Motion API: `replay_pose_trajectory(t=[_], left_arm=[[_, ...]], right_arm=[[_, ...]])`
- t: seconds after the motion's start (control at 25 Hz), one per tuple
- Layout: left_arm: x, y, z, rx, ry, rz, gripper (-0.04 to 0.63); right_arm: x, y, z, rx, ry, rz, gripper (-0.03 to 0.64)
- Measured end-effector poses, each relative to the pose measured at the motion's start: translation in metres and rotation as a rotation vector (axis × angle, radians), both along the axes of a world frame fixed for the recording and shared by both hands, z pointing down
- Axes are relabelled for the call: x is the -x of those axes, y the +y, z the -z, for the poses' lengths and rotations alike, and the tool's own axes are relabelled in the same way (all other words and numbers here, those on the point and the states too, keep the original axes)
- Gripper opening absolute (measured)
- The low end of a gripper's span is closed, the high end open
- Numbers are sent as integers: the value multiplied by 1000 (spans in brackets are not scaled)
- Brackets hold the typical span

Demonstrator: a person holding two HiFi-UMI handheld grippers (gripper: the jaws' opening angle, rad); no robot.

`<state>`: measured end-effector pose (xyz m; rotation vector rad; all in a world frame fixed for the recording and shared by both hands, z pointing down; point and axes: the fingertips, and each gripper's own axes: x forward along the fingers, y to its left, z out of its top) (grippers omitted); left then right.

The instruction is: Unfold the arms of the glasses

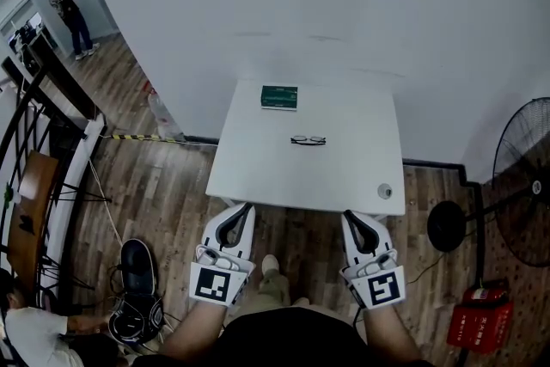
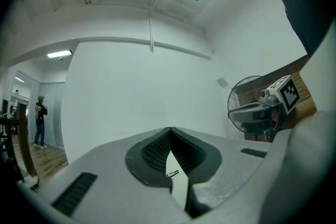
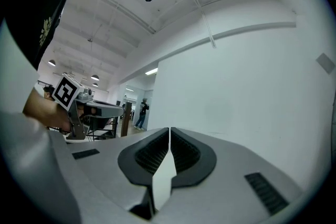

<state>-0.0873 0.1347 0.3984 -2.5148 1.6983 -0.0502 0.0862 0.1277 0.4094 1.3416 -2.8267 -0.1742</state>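
Hovering clenched and empty at the near edge of the white table [image 1: 344,176]: left claw [image 1: 243,206], right claw [image 1: 351,216]. Resting mid-table, well apart from both: glasses [image 1: 308,139], green box [image 1: 279,97] behind. Wood floor [image 1: 172,185], fan [image 1: 524,176] at right.

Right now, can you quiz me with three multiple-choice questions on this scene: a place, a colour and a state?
1. Where on the table do the glasses lie?
A. at its near left corner
B. near its middle
C. hanging over its far edge

2. What colour is the box by the far edge?
A. green
B. red
C. yellow

3. How do the jaws of the right gripper stand?
A. wide apart
B. closed on the glasses
C. closed on nothing

Answers:
1 B, they rest mid-table, clear of every edge.
2 A, its top shows green.
3 C, its own view shows the jaws meeting with nothing between them.
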Motion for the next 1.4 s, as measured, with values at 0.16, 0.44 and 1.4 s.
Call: replay_pose_trajectory(t=[0.16,0.44,1.4], left_arm=[[3,-15,-7,19,1,-11,6],[4,-52,-14,32,9,-31,6],[37,-158,-18,36,41,-133,6]], right_arm=[[5,-14,-5,13,-2,-4,0],[5,-48,-10,19,22,-21,2],[52,-137,-15,63,36,-77,2]])
